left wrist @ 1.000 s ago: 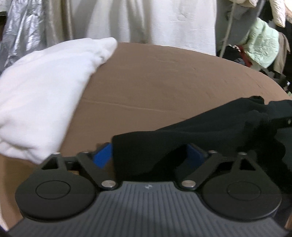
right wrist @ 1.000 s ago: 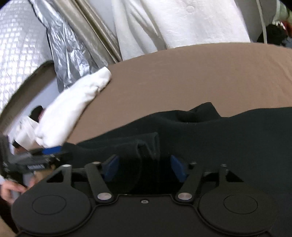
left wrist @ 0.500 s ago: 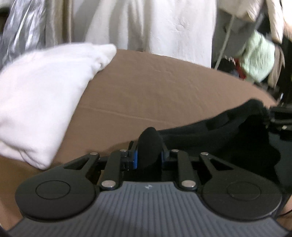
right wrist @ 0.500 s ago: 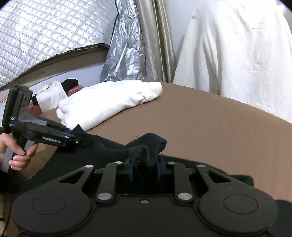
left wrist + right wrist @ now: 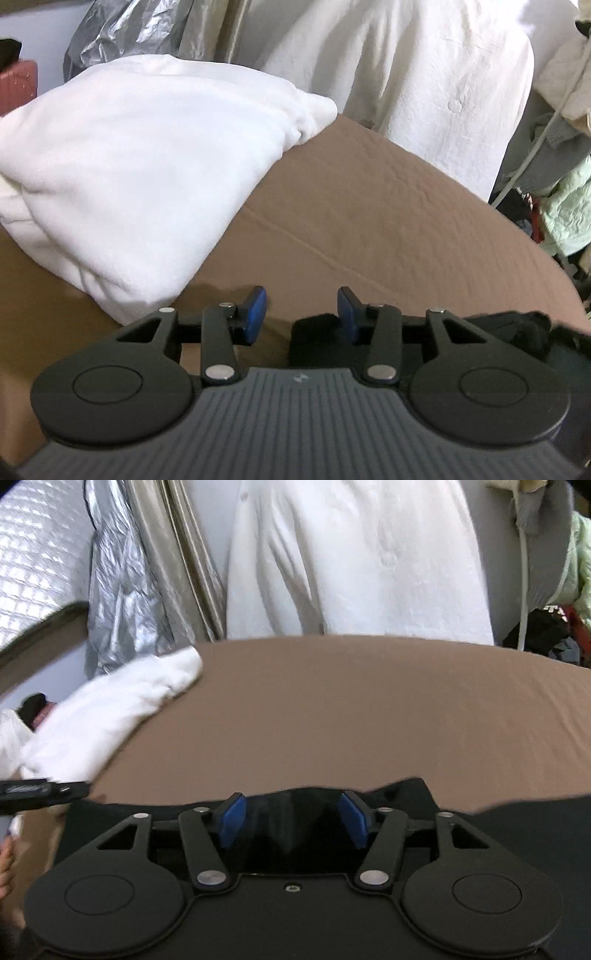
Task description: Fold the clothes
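Along the near edge of the brown-sheeted bed (image 5: pixel 351 716) lies the black knit garment (image 5: pixel 517 830). Left hand-held gripper (image 5: pixel 302 314) and right hand-held gripper (image 5: pixel 293 818) both gape wide, gripping nothing. White folded garment (image 5: pixel 140 192) sits far-left. Any regrip: pinch hem corners deep, level, symmetric.

Black garment and white folded garment on the brown surface

The black garment (image 5: pixel 517 834) lies spread low along the near edge of the brown surface (image 5: pixel 369 709), its far hem wavy and uneven, dark and without visible pattern. The white garment (image 5: pixel 140 177) rests as a thick, soft folded bundle toward the far left corner, apart from the black one.
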Demonstrator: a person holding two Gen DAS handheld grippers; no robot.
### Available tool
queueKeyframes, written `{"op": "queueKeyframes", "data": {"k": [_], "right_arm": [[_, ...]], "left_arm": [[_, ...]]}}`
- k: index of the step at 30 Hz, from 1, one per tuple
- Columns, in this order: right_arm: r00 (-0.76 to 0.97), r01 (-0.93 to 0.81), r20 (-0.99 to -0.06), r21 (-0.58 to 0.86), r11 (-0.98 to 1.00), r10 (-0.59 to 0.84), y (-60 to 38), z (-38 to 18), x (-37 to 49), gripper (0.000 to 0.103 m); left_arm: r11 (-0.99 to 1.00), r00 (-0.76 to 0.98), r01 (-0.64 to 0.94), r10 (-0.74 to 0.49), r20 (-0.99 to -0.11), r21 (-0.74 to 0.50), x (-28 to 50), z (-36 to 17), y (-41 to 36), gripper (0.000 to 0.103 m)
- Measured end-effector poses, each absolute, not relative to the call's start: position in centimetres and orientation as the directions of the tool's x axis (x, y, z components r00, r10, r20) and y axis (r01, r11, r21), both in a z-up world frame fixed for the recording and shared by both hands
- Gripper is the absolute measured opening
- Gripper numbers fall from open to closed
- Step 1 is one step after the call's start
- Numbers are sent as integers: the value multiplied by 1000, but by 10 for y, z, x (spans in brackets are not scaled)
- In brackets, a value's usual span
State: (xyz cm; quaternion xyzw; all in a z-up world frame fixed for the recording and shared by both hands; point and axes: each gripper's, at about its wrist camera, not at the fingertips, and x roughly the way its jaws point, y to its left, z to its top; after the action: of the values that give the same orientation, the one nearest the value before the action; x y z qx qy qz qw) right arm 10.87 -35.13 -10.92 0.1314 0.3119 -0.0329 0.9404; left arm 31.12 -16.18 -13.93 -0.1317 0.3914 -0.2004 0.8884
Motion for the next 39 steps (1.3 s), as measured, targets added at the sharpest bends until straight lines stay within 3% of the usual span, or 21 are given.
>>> {"op": "queueKeyframes", "data": {"k": [5, 8, 14, 15, 18, 21, 24, 29, 33, 36, 39], "right_arm": [[768, 43, -614, 336, 941, 184, -344, -117, 51, 62], [730, 17, -654, 308, 951, 199, -328, -132, 28, 62], [683, 21, -710, 253, 967, 171, -321, -158, 19, 60], [683, 12, -710, 248, 969, 173, -321, -159, 19, 55], [707, -18, -688, 213, 977, 163, -319, -154, 14, 6], [731, -18, -666, 200, 980, 150, -319, -142, 12, 6], [702, -21, -703, 137, 990, 112, -318, -148, 9, 6], [705, -28, -694, 182, 983, 149, -321, -148, 15, 6], [715, -36, -673, 237, 971, 191, -324, -146, 21, 12], [721, -42, -656, 278, 960, 222, -326, -144, 26, 25], [710, -44, -657, 320, 947, 254, -331, -150, 35, 28]], "left_arm": [[816, 558, 332, -574, -599, -473, 301, -126, -162, 42], [766, 474, 377, -642, -602, -520, 298, -126, -167, 42], [754, 216, 283, -653, -726, -593, 295, -157, -183, 41], [762, 188, 275, -641, -745, -586, 292, -160, -185, 41], [793, 182, 307, -592, -785, -527, 274, -152, -190, 41], [815, 243, 356, -553, -797, -456, 265, -137, -196, 44], [853, 325, 354, -497, -805, -384, 268, -132, -200, 45], [849, 314, 331, -511, -800, -412, 285, -152, -200, 47], [845, 389, 271, -535, -750, -461, 304, -164, -193, 45], [851, 426, 251, -525, -736, -462, 320, -170, -192, 37], [853, 439, 270, -521, -732, -446, 324, -173, -194, 37]]}}
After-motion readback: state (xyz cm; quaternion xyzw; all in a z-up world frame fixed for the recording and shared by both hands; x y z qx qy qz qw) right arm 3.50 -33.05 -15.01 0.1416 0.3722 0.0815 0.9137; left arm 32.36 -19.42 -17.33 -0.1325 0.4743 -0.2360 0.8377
